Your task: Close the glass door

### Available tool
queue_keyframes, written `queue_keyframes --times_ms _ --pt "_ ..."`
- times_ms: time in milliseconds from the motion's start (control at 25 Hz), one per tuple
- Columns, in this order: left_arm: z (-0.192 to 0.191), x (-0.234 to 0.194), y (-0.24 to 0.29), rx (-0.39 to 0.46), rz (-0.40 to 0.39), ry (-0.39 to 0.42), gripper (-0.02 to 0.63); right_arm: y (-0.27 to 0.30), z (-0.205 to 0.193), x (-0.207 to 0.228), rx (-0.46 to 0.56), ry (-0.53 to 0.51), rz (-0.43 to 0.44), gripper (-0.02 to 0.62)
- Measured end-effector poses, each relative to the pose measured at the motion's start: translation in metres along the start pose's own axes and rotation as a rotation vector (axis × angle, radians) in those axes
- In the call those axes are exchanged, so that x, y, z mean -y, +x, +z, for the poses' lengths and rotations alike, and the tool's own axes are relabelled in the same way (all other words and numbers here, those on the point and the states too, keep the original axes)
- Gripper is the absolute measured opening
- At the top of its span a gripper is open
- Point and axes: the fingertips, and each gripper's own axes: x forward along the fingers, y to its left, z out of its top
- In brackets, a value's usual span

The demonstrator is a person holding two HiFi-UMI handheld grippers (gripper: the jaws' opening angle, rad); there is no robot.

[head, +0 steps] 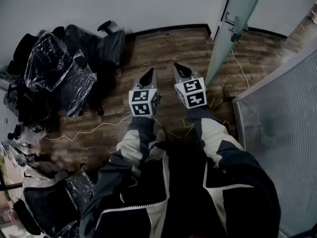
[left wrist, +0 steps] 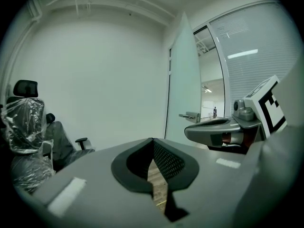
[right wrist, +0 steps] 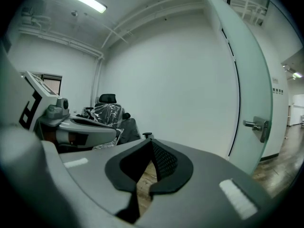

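The frosted glass door (head: 232,29) stands open, seen edge-on at the upper right, with a metal lever handle (head: 232,25) on it. My left gripper (head: 147,77) and right gripper (head: 181,70) are held side by side in front of me, pointing toward the far wall. Both are shut with nothing between their pads, and neither touches the door. The door's lower edge is just right of the right gripper. In the left gripper view (left wrist: 152,140) the door (left wrist: 183,80) and handle (left wrist: 190,117) lie ahead to the right. In the right gripper view (right wrist: 151,141) the door (right wrist: 247,89) and handle (right wrist: 256,126) are close on the right.
Office chairs wrapped in plastic (head: 59,68) crowd the left side of the room. A yellow cable (head: 99,128) runs over the wooden floor near my feet. A frosted glass partition (head: 282,128) closes off the right. A white wall (head: 148,4) lies ahead.
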Motion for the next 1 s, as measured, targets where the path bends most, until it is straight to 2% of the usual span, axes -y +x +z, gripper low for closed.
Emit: queue_keyframes --times_ms 120,400,720,1000 --pt "0.012 -0.028 0.033 0.011 -0.035 0.01 0.002 0.036 0.01 0.01 -0.007 -0.019 -0.038 0.006" --pt "0.042 -0.099 0.095 0.048 -0.071 0.007 0.002 0.11 0.041 0.035 -0.001 0.02 -0.124 0.006" --pt "0.046 -0.12 0.156 0.027 -0.126 0.002 0.002 0.155 0.054 0.08 0.002 0.043 -0.192 0.006" --pt "0.042 -0.133 0.231 -0.01 -0.131 -0.008 0.002 0.214 0.043 0.145 -0.015 0.076 -0.186 0.006"
